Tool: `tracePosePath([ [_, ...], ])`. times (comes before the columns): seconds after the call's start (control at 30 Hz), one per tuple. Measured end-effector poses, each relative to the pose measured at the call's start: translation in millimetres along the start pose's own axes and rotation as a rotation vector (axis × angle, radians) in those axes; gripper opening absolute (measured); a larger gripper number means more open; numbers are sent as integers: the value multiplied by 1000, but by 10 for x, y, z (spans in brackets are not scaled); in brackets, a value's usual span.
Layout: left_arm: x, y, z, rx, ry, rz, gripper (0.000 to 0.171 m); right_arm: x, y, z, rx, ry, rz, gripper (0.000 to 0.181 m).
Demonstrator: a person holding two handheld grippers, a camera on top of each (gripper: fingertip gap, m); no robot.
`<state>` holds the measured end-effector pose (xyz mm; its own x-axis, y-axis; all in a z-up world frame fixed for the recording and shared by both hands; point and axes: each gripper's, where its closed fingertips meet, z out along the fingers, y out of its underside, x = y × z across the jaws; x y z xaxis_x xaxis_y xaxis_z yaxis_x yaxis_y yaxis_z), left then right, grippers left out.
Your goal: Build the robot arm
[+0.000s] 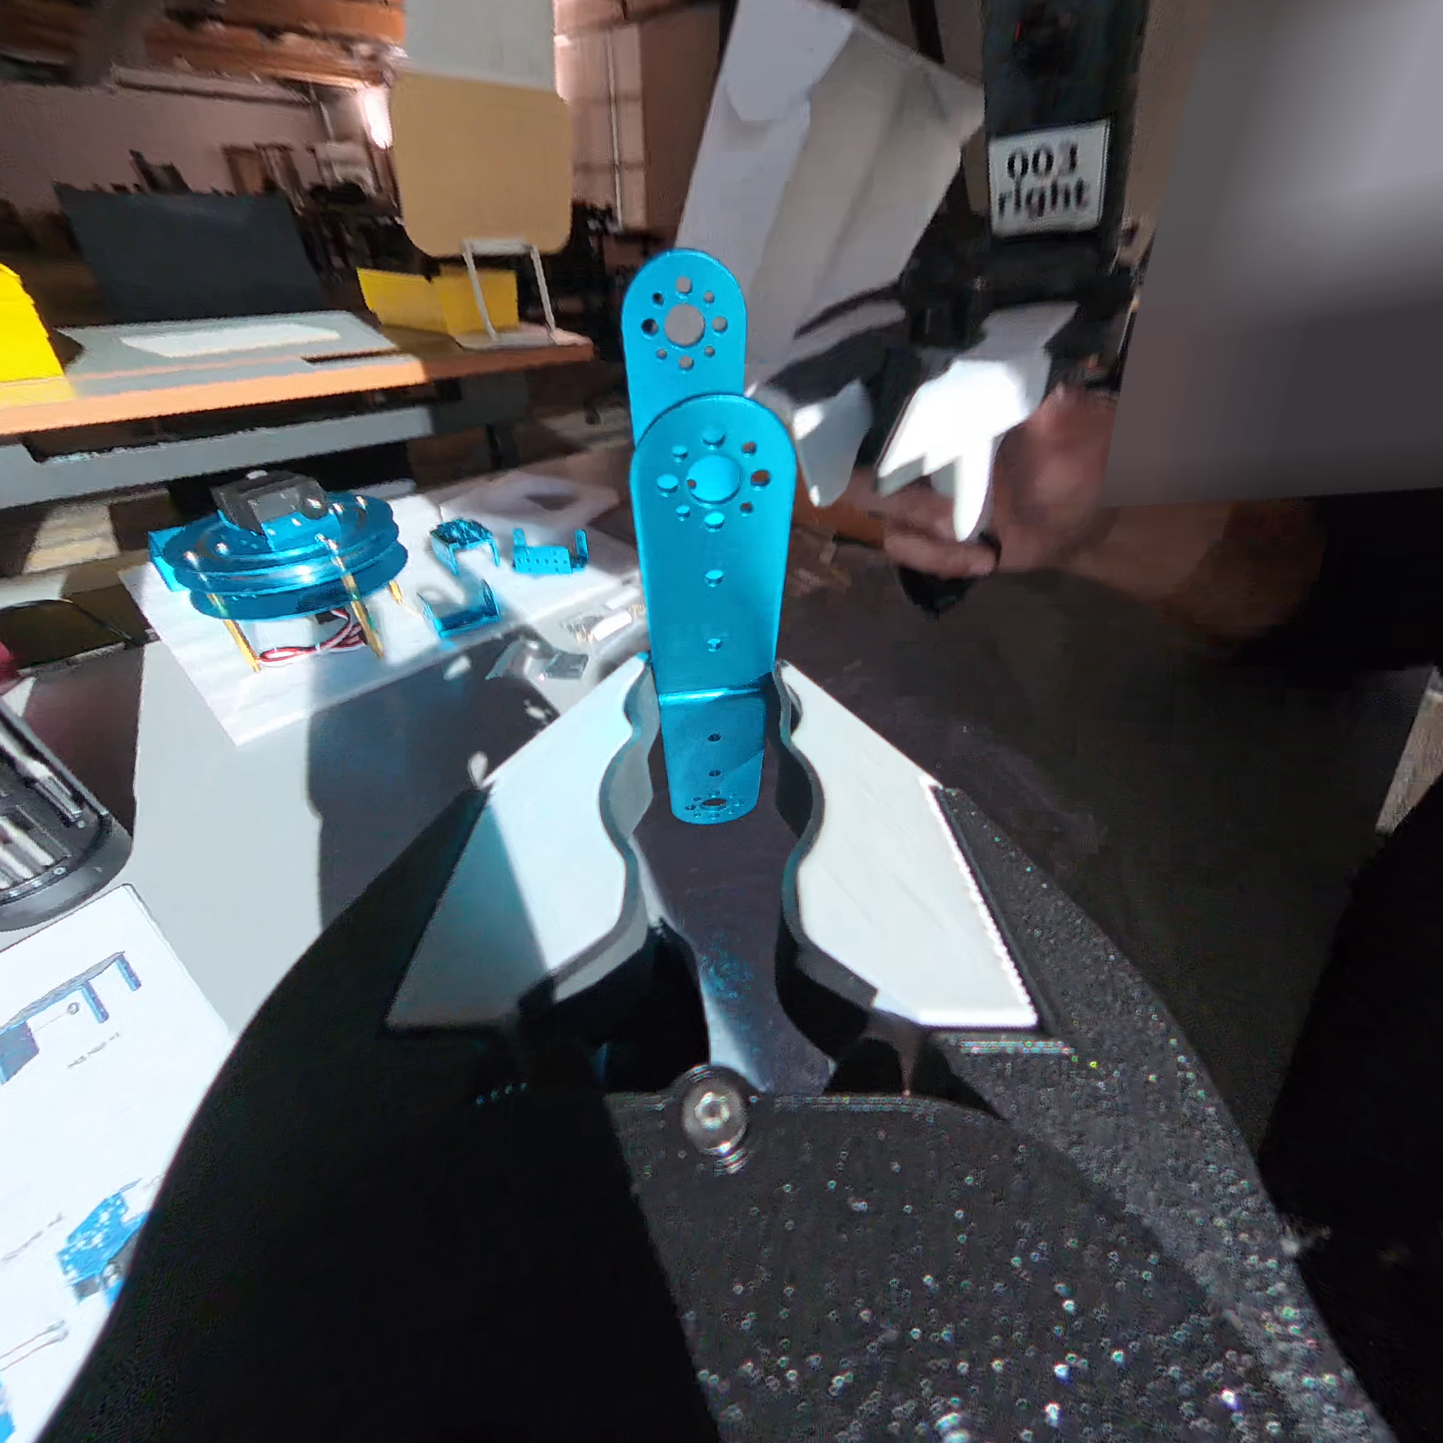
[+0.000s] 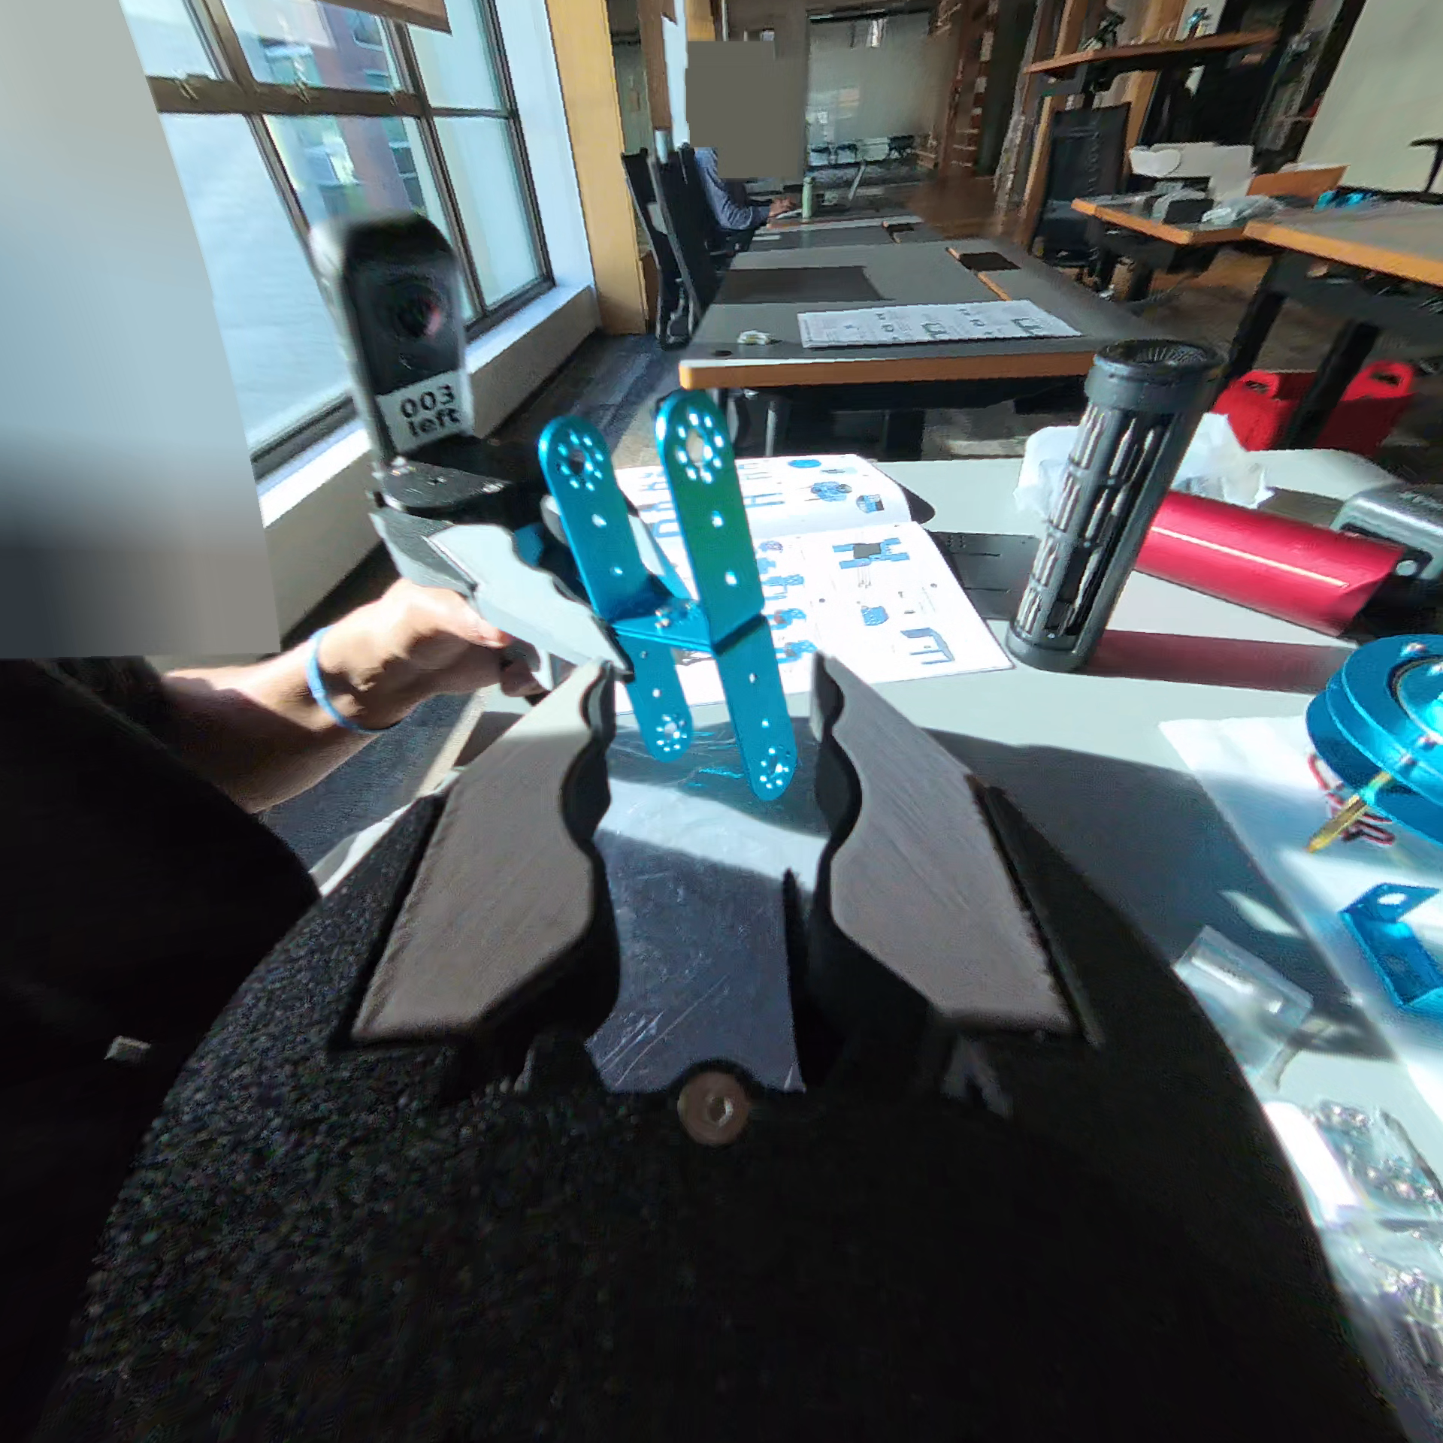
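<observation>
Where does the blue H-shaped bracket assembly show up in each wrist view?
Left wrist view: blue bracket assembly at centre, seen edge-on, clamped between the left gripper jaws.
Right wrist view: centre-left, held up ahead of the open right gripper.
Shared landmark: blue round base.

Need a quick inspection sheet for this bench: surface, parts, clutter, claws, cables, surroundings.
Surface: pale table, strong sun and hard shadows.
Job's things: blue H-shaped bracket assembly, held upright above the table; blue round base assembly and small blue brackets on a white sheet.
Clutter: open instruction booklet, black mesh cylinder upright, red cylinder lying down, clear bags of hardware.
Claws: left claw shut on the bracket assembly's middle; right claw open, close to the assembly's lower legs, no contact visible.
Cables: red and white wires under the round base.
Surroundings: windows, other desks, seated person far off.
</observation>
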<state>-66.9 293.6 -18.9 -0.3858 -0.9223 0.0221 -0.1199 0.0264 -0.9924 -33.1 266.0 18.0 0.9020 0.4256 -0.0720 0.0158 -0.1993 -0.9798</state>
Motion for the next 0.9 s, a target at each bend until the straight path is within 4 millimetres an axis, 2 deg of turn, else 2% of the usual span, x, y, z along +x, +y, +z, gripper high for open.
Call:
tracePosePath([
  [0.07, -10, 219, 125, -95, 66, 31, 25, 12, 38, -240, 15, -51, 46, 52],
  [0.17, 53, 507, 311, -211, 180, -1, 27, 84, 327, -555, -86, -5, 82, 42],
  [0.23, 111, 619, 388, -249, 239, -16, 25, 96, 536, -716, -146, 51, 95, 41],
  [0.3, 121, 711, 435, -286, 259, -27, 25, 109, 684, -852, -170, 116, 107, 29],
  [0.43, 127, 762, 455, -306, 282, -39, 27, 68, 815, -1041, -149, 165, 148, 27],
  [0.57, 120, 808, 450, -340, 266, 19, 27, 83, 990, -1103, -155, 188, 181, 27],
  [0.63, 173, 793, 421, -349, 292, 60, 27, 1, 1145, -1077, -209, 142, 187, 28],
  [0.7, 274, 751, 377, -327, 352, 92, 27, -139, 1362, -1016, -322, 81, 152, 28],
  [0.77, 313, 752, 362, -326, 372, 121, 27, -198, 1586, -949, -479, 92, 102, 23],
  [0.83, 303, 819, 368, -360, 373, 132, 28, -291, 1678, -833, -550, 67, 73, 17],
  [0.9, 297, 830, 374, -354, 382, 103, 28, -265, 1797, -808, -657, 90, 14, 14],
])
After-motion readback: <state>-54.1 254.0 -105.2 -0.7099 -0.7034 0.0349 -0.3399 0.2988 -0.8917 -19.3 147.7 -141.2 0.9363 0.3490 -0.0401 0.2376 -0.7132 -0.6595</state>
